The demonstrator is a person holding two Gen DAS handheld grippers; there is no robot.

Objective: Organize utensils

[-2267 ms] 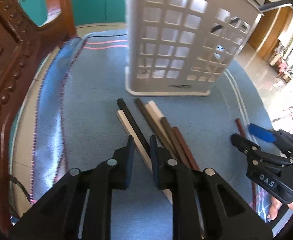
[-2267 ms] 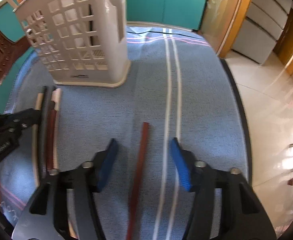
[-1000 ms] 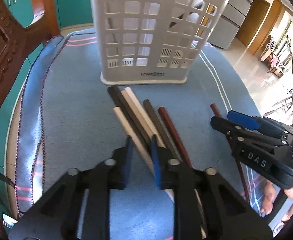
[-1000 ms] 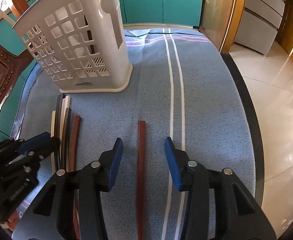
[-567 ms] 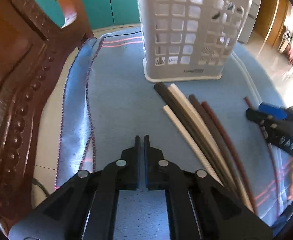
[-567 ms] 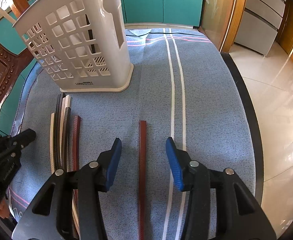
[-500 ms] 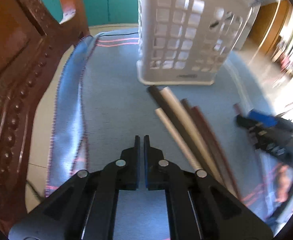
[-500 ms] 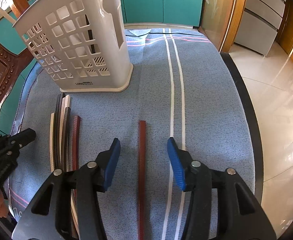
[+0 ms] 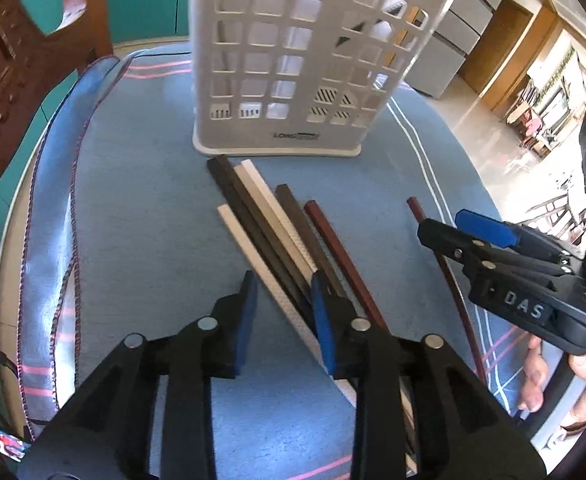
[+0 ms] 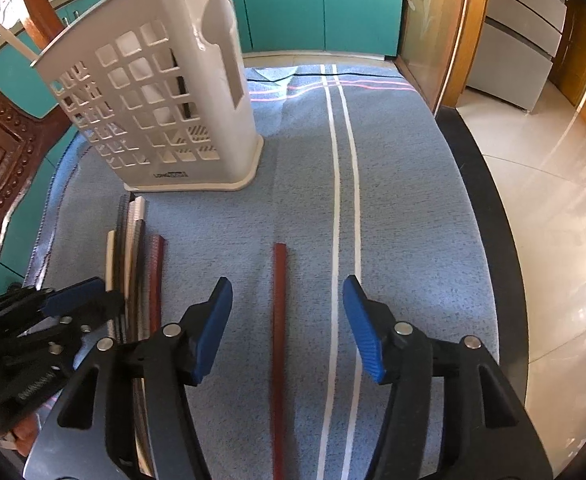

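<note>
Currently, item: bundle of long square-section chopsticks in black, cream and brown, lying on blue striped cloth just near of white perforated plastic utensil basket. Step, as judged: pick-up approach. Left gripper part open, empty, low, straddling the cream and dark sticks. Right gripper wide open, empty, poised over lone reddish-brown chopstick. Next: descend, close.

chopstick bundle before basket; lone chopstick right.
</note>
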